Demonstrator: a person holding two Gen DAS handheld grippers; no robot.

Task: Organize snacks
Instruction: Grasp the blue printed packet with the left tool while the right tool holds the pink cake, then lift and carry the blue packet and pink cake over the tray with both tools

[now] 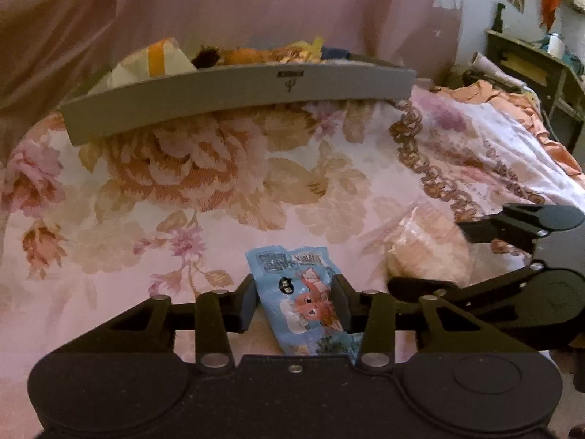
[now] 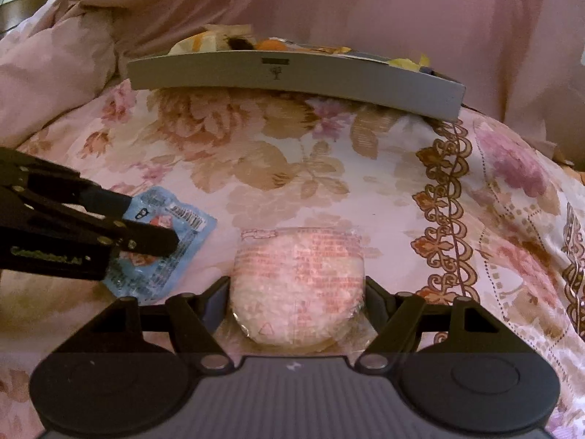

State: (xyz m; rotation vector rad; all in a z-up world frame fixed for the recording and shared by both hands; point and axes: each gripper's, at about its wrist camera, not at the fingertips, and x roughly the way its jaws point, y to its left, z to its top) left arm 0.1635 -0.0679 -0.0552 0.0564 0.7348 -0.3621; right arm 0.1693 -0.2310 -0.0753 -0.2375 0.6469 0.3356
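A blue snack packet (image 1: 300, 294) with a cartoon animal lies on the floral bedspread between the fingers of my left gripper (image 1: 294, 301), which are closed against its two sides. It also shows in the right wrist view (image 2: 172, 230) under the left gripper (image 2: 146, 226). A round pale rice cake in clear wrap (image 2: 298, 285) sits between the fingers of my right gripper (image 2: 297, 296), which press its sides. The rice cake also shows in the left wrist view (image 1: 427, 252) beside the right gripper (image 1: 431, 256). A grey tray (image 1: 237, 98) holding several snacks stands farther back; it also shows in the right wrist view (image 2: 292, 77).
The floral bedspread (image 1: 219, 183) covers the whole work surface. A pink curtain or quilt (image 2: 365, 7) hangs behind the tray. A dark wooden cabinet (image 1: 530, 69) stands at the far right beyond the bed.
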